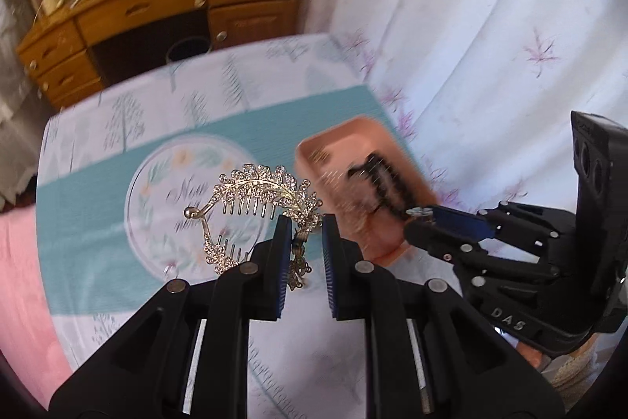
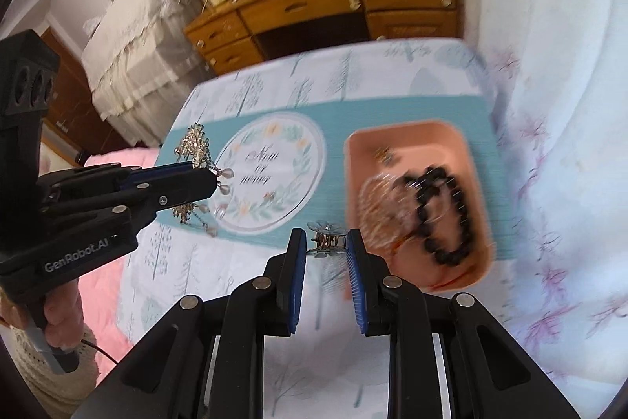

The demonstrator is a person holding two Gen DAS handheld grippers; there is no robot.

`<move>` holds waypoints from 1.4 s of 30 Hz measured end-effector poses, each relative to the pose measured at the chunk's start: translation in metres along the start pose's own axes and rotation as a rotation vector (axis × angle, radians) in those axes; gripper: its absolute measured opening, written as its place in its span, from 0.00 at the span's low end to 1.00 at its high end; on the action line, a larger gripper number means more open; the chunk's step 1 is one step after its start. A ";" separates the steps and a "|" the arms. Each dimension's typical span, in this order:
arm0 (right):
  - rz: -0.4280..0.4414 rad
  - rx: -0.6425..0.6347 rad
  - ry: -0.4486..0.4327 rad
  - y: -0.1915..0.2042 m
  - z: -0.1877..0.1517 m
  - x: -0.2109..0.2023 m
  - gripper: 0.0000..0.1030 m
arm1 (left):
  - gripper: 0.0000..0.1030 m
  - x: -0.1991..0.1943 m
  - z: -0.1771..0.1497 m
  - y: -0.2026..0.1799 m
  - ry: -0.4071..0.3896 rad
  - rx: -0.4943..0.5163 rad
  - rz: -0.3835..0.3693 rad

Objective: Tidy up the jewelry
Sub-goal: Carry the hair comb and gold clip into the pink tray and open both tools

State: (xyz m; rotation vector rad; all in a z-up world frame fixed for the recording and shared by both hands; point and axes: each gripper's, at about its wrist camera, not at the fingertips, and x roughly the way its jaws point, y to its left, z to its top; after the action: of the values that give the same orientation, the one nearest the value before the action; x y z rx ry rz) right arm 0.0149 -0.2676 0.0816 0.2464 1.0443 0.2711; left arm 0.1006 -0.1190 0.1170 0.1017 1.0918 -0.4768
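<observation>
Now, at nine o'clock of the teal mat (image 2: 337, 112), the left gripper (image 1: 307, 222) pinches the rhinestone comb (image 1: 259, 189); at six o'clock the right gripper (image 2: 326, 240) is closed on a small flower clip (image 2: 325, 240); at three o'clock sits the pink tray (image 2: 477, 160) with black beads (image 2: 443, 211).

Left of the pink tray (image 2: 416, 140) the teal mat (image 2: 337, 120) is wide open; beads (image 2: 443, 211) crowd the tray, curtain (image 2: 549, 105) blocks its right.
</observation>
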 end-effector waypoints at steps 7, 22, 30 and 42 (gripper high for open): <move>-0.043 0.044 -0.013 -0.044 0.022 -0.009 0.20 | 0.13 0.023 0.052 -0.037 -0.016 -0.016 -0.036; -0.001 0.132 0.116 -0.109 0.019 0.068 0.20 | 0.13 0.154 0.074 -0.055 0.146 -0.047 -0.095; -0.017 0.138 0.181 -0.121 0.001 0.096 0.21 | 0.13 0.195 0.063 -0.059 0.209 -0.042 -0.094; -0.020 0.150 0.140 -0.122 -0.008 0.076 0.39 | 0.13 0.187 0.056 -0.054 0.234 -0.023 -0.070</move>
State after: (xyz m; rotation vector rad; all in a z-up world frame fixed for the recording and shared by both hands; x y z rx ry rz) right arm 0.0561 -0.3567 -0.0242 0.3554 1.2068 0.1940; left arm 0.1936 -0.2447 -0.0112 0.1011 1.3333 -0.5236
